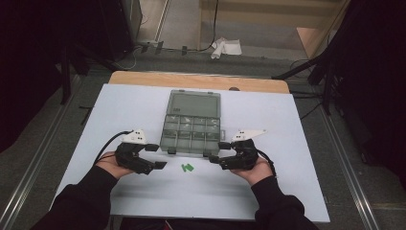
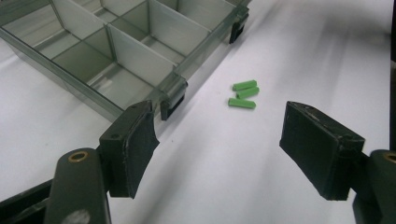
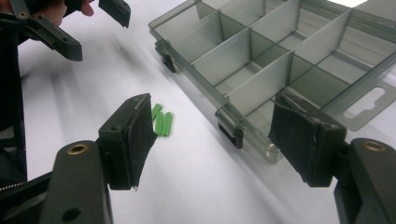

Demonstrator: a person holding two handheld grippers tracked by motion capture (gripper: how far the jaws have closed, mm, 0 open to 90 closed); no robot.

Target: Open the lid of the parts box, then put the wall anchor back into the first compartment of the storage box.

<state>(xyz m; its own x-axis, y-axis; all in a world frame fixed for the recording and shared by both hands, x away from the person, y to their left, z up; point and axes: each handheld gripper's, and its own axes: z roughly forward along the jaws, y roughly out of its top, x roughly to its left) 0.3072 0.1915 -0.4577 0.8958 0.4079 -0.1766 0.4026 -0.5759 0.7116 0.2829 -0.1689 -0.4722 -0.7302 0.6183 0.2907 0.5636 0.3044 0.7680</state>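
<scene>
Three short green pegs [image 2: 243, 94] lie bunched on white surface [image 1: 287, 124], at 6 o'clock of open grey compartment box [image 1: 194, 125]. Peg ends too small to read. Left hand-held gripper [image 1: 162, 155] and right hand-held gripper [image 1: 218, 152] both gape wide, empty.

High view: we look down, forward over table [image 1: 143, 191]. Gripper views: we sit low, close above tabletop, facing inward; both share green pegs [image 2: 243, 94], divider box [image 3: 261, 60] front.

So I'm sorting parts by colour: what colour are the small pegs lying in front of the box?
Green pegs, clearest in the left gripper view.
</scene>
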